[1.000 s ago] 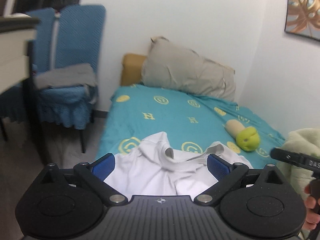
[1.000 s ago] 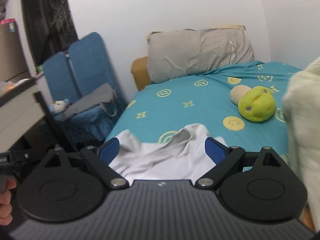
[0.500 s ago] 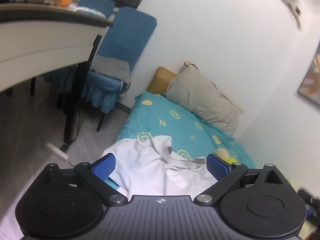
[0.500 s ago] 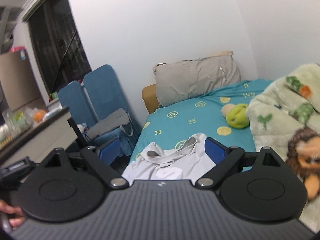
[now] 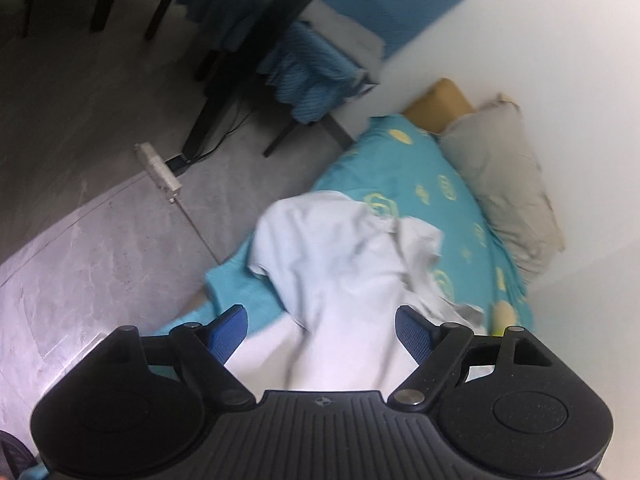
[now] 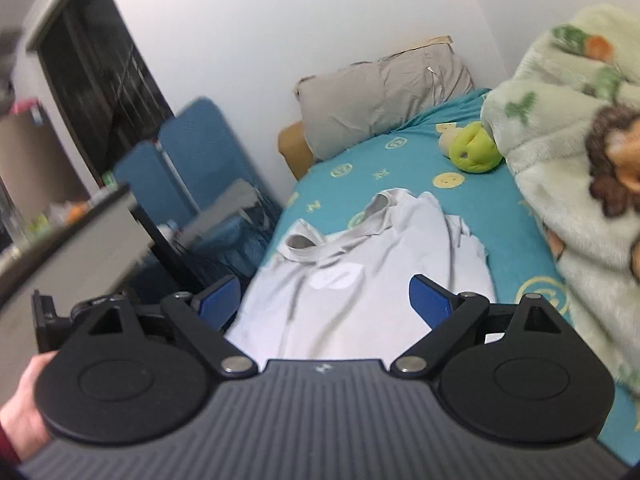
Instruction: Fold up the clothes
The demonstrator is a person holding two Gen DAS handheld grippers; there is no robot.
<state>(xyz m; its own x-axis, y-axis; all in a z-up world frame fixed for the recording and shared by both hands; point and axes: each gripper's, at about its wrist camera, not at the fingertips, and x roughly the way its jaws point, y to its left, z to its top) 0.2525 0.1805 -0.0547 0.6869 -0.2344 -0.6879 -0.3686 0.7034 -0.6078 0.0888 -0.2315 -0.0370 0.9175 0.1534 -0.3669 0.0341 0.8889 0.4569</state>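
Motion blur smears the white garment [image 5: 344, 264] and chair [image 5: 316, 68]; the fleece blanket [image 6: 560, 152] runs off frame.

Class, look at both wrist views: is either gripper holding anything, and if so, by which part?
Nothing is held. The left gripper and right gripper are both open above the white shirt lying on the bed.

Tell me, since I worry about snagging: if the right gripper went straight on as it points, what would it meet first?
Most likely the white shirt spread on the bed. The right gripper is open with the cloth directly ahead; depth is uncertain.
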